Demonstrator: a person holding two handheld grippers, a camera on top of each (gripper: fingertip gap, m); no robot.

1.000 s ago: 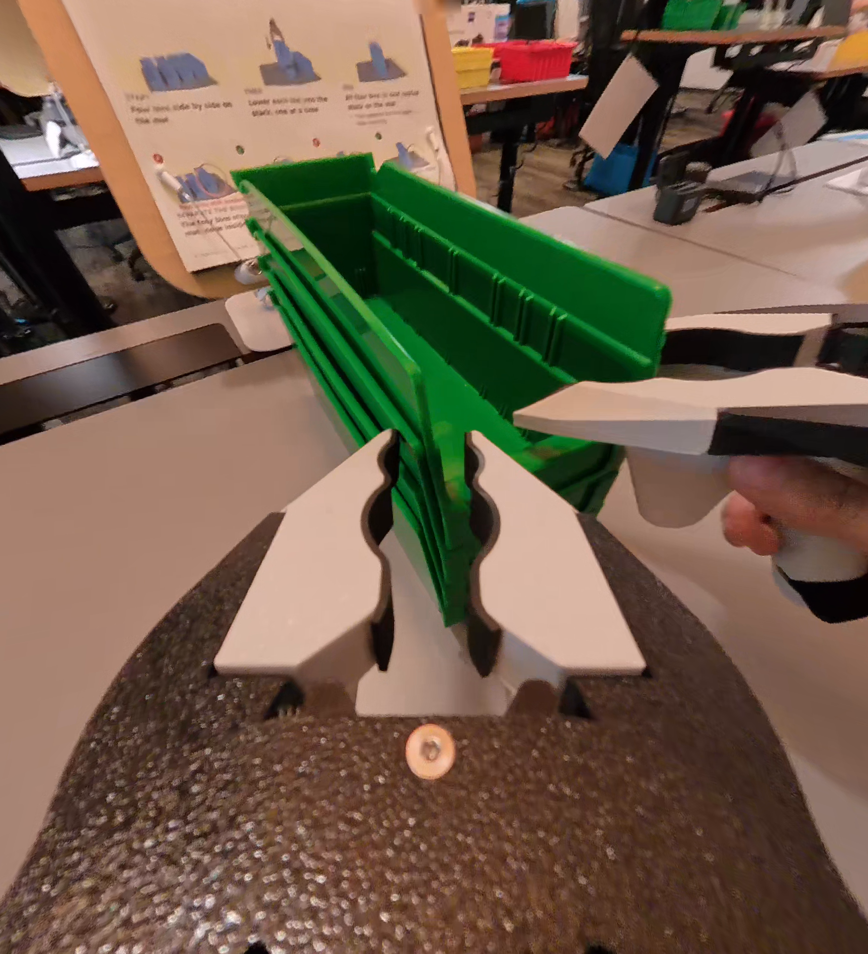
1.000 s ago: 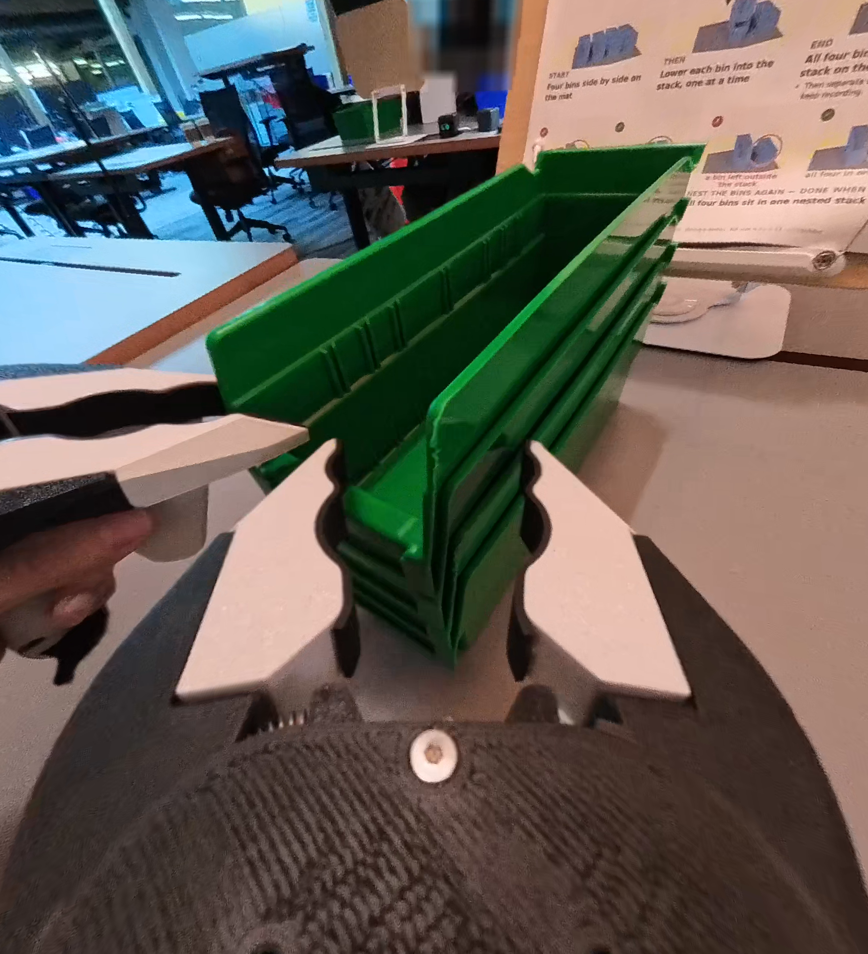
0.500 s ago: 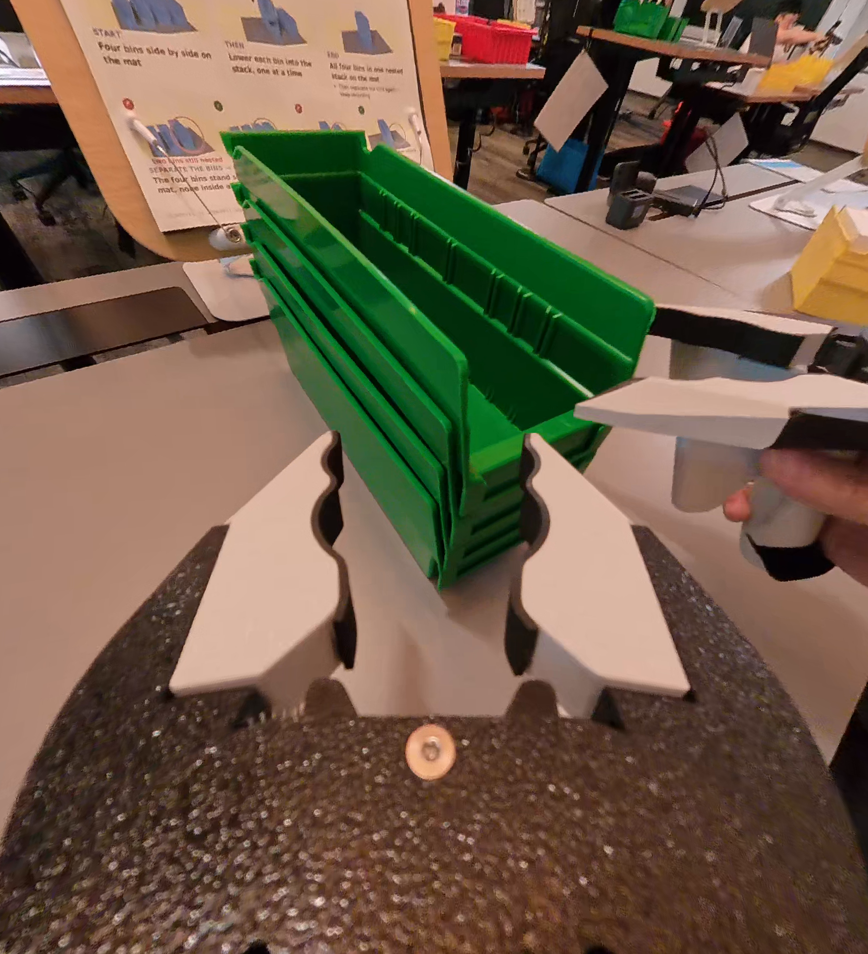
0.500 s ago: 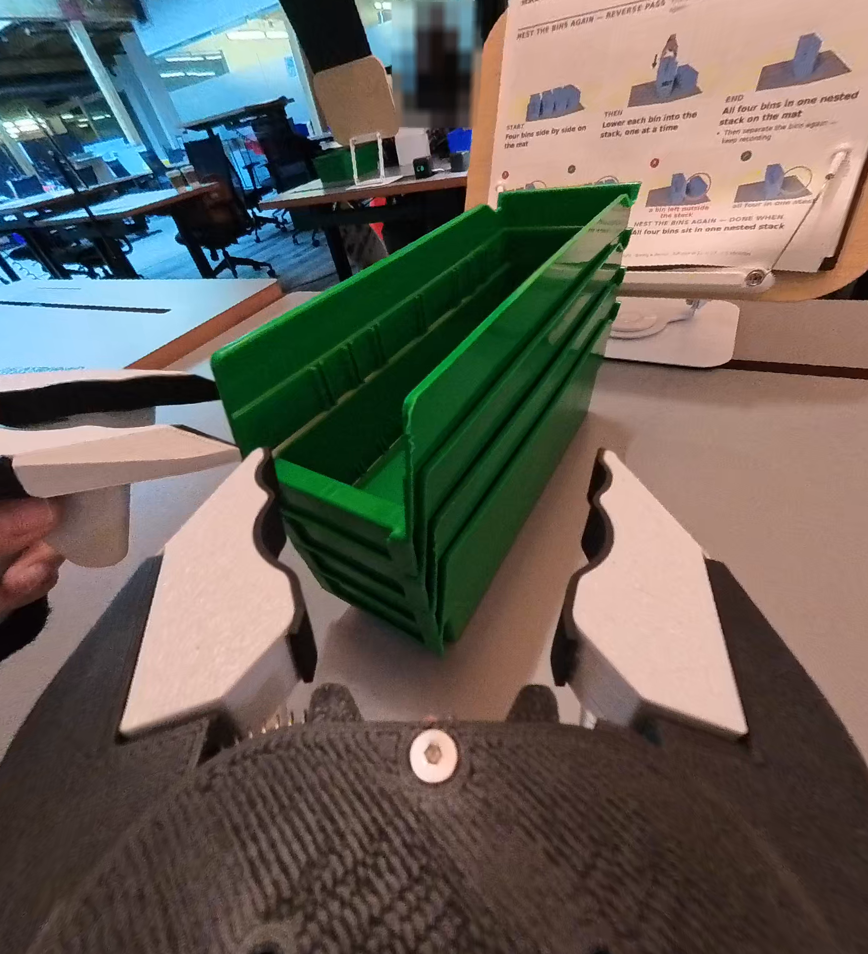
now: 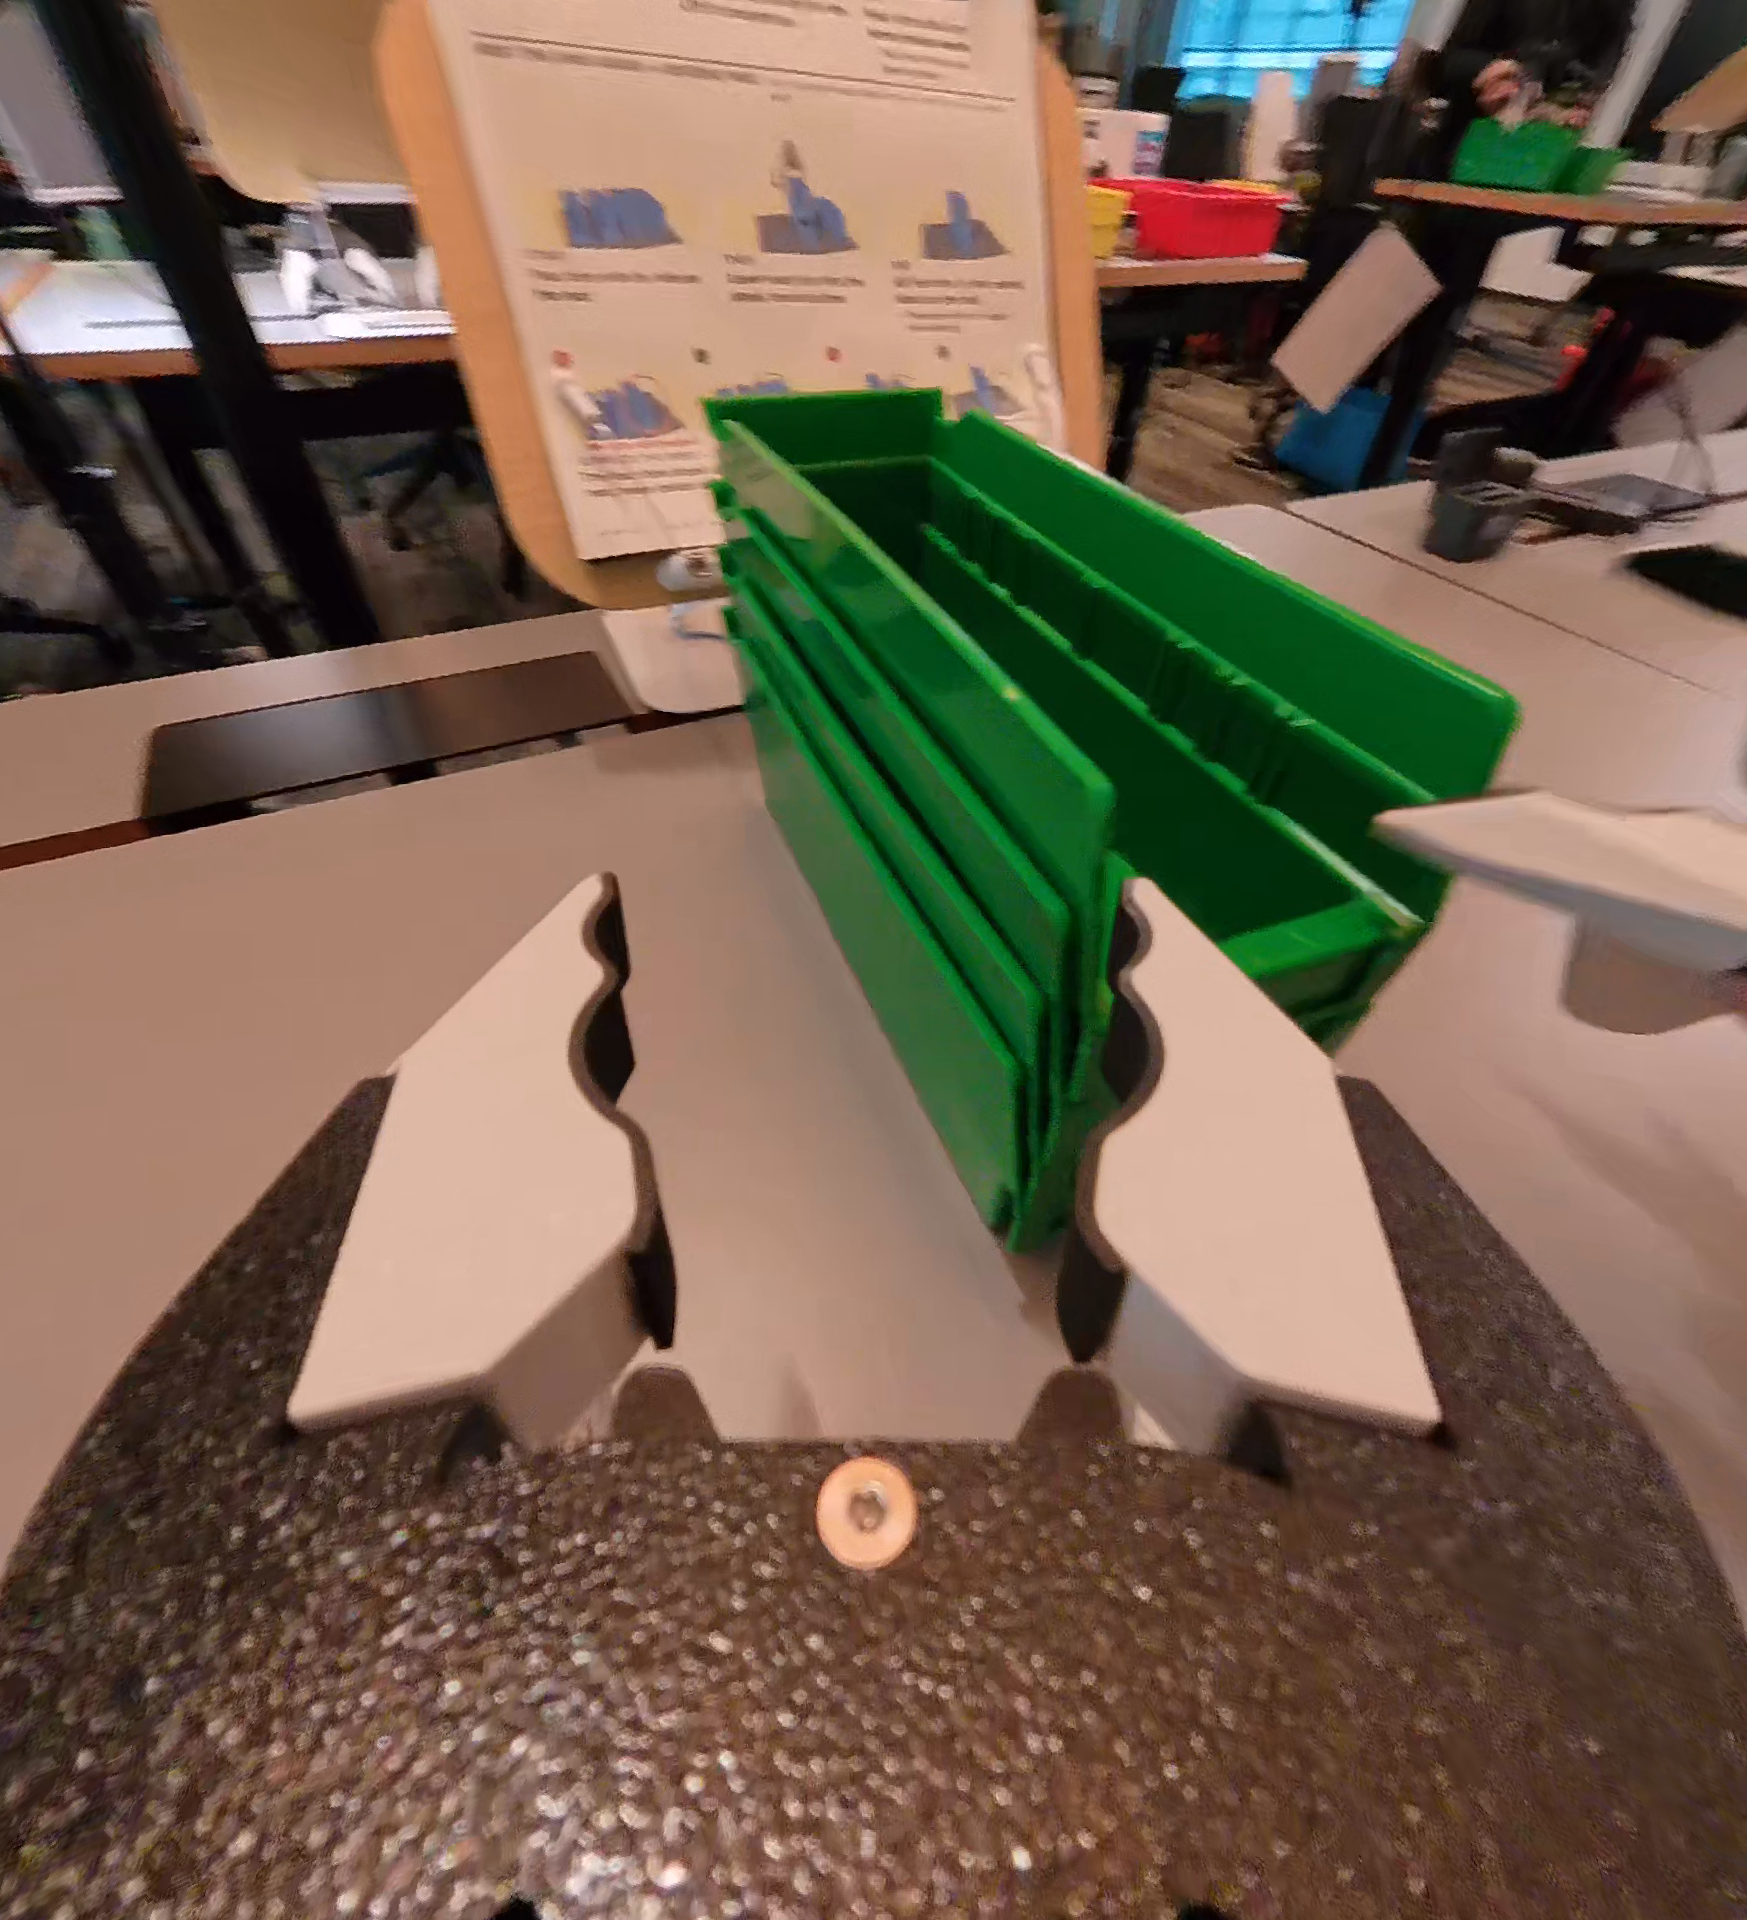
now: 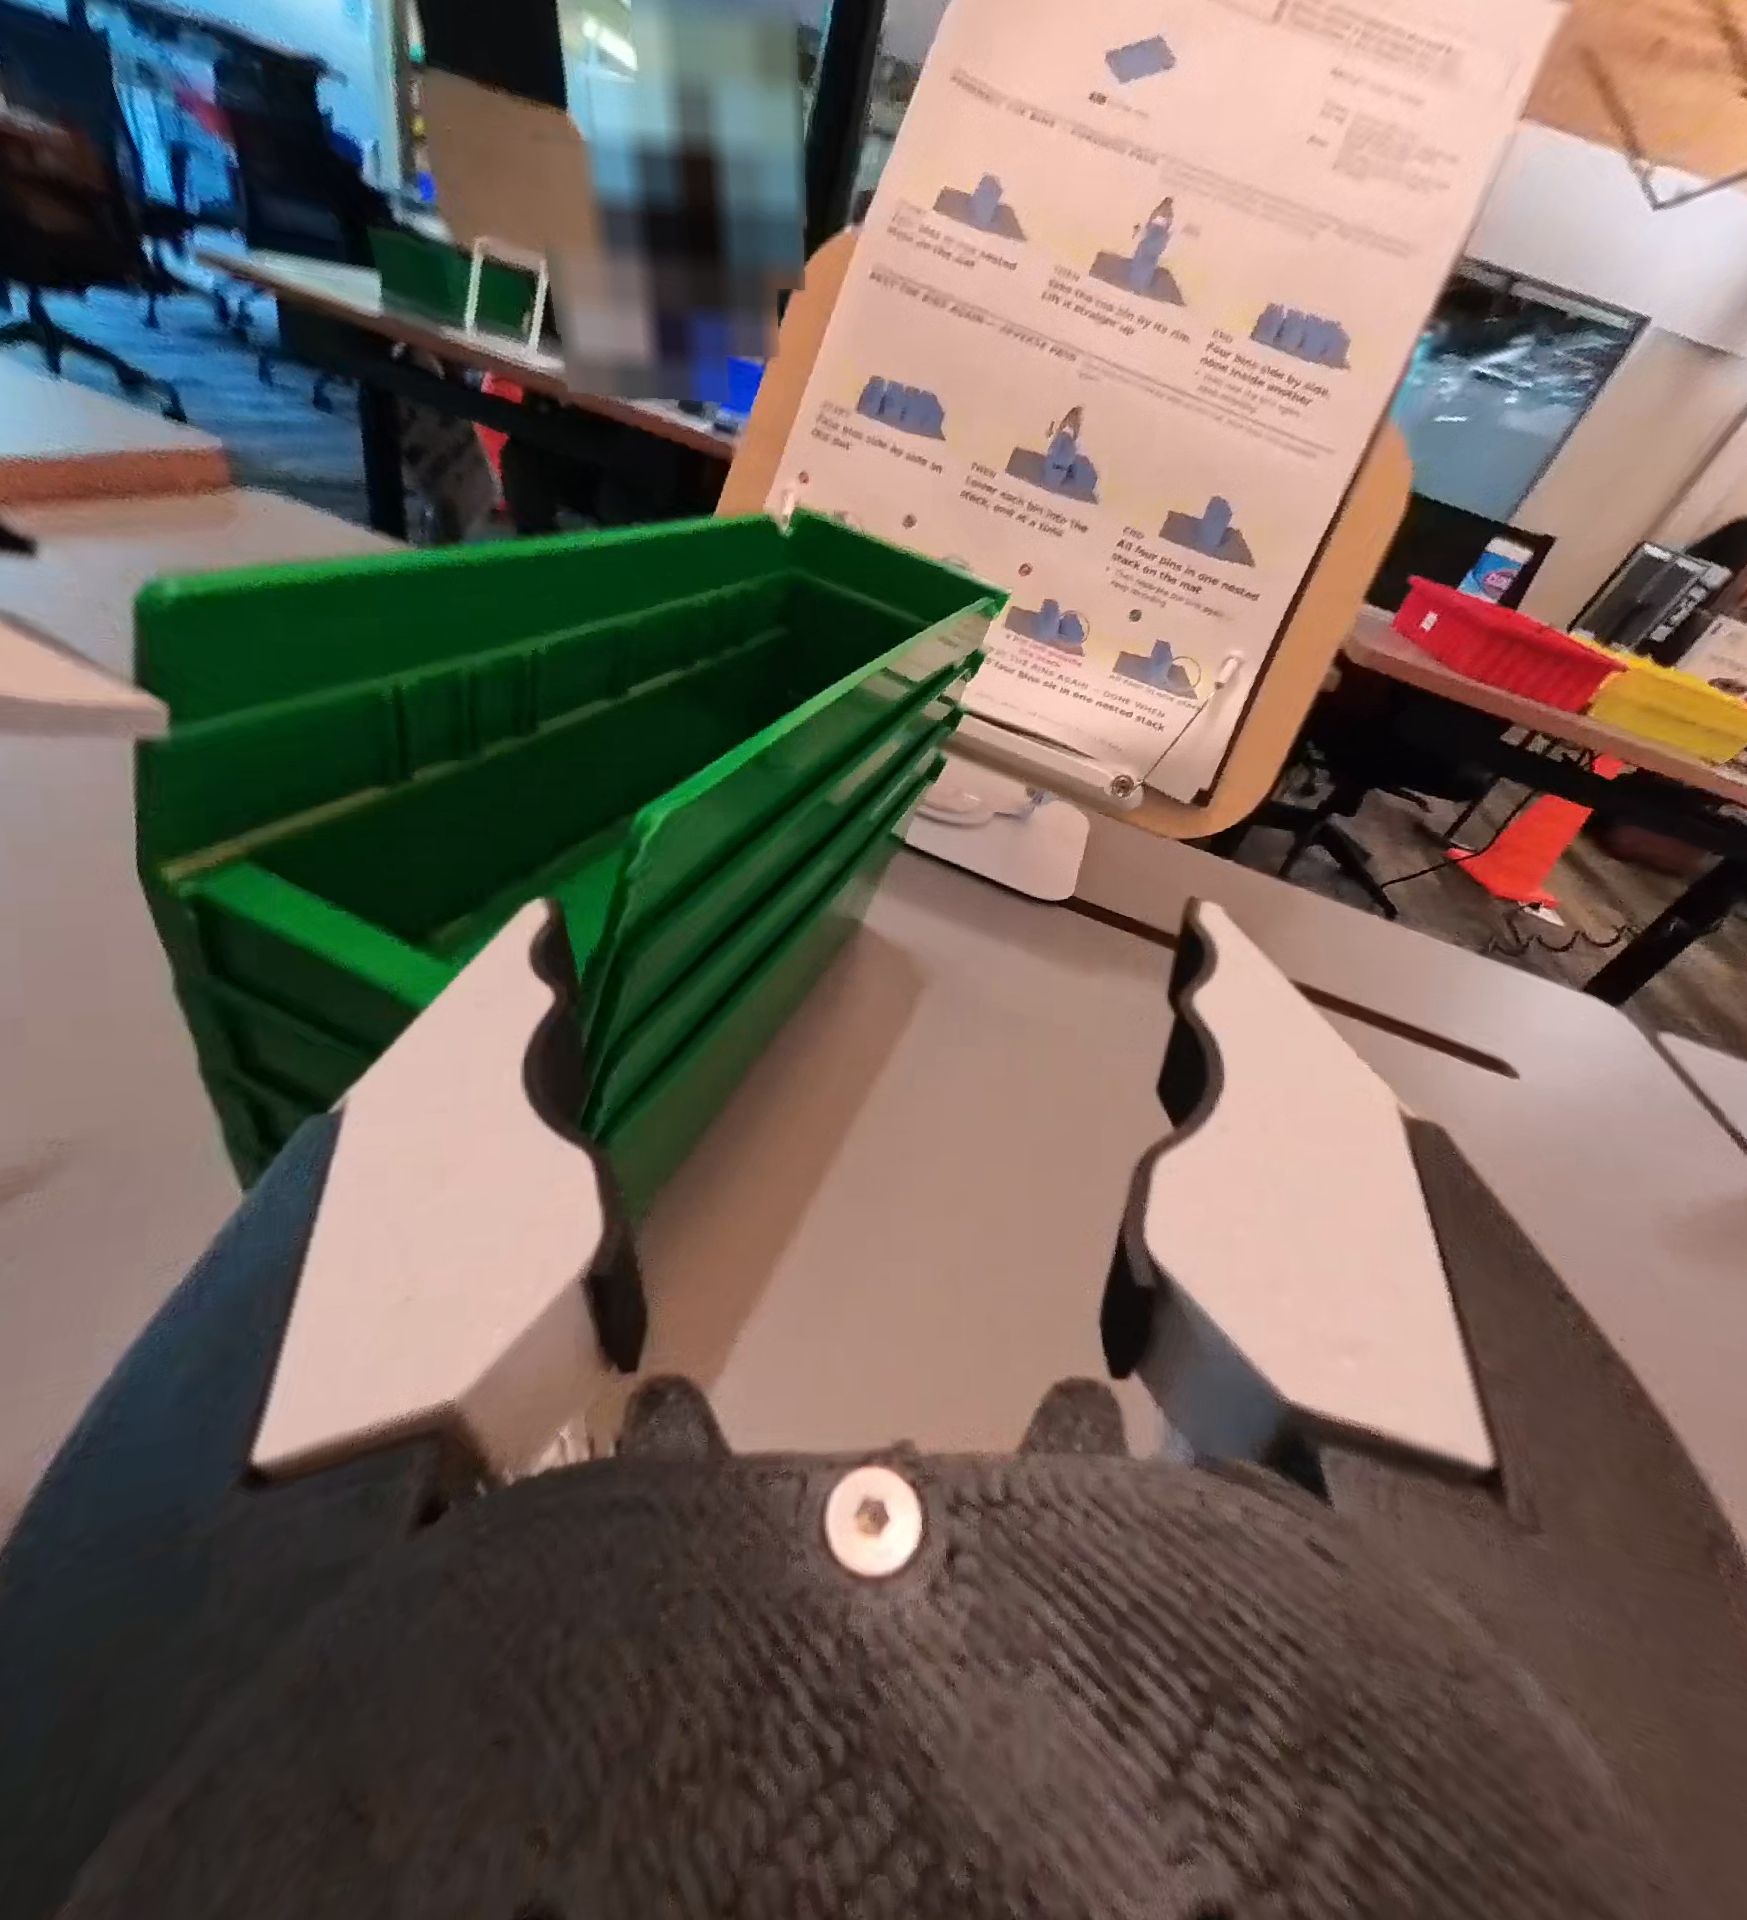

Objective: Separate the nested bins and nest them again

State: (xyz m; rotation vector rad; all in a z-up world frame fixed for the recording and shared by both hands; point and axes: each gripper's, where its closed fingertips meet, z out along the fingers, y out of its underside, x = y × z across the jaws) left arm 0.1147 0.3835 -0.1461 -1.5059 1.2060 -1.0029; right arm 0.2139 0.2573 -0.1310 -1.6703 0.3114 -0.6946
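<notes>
A stack of several long green bins [image 5: 952,831], nested one in another, stands on the grey table [image 5: 225,1039]. It also shows in the right wrist view [image 6: 557,748]. My left gripper [image 5: 864,914] is open and empty; the stack's near left corner lies just inside its right finger. My right gripper [image 6: 869,935] is open and empty; the stack's near right corner lies against its left finger. The right gripper's fingertip [image 5: 1534,852] shows at the right edge of the left wrist view, and the left gripper's fingertip [image 6: 27,675] at the left edge of the right wrist view.
A board with an instruction sheet [image 5: 765,260] stands on a white stand behind the bins; it also shows in the right wrist view [image 6: 1108,416]. A dark panel [image 5: 381,727] is set in the table at the back left. Red and yellow bins [image 6: 1575,665] sit on a far table.
Both grippers have let go of the stack's near side walls, opened wide and drawn outward, left to the left and right to the right. The stack rests on the table.
</notes>
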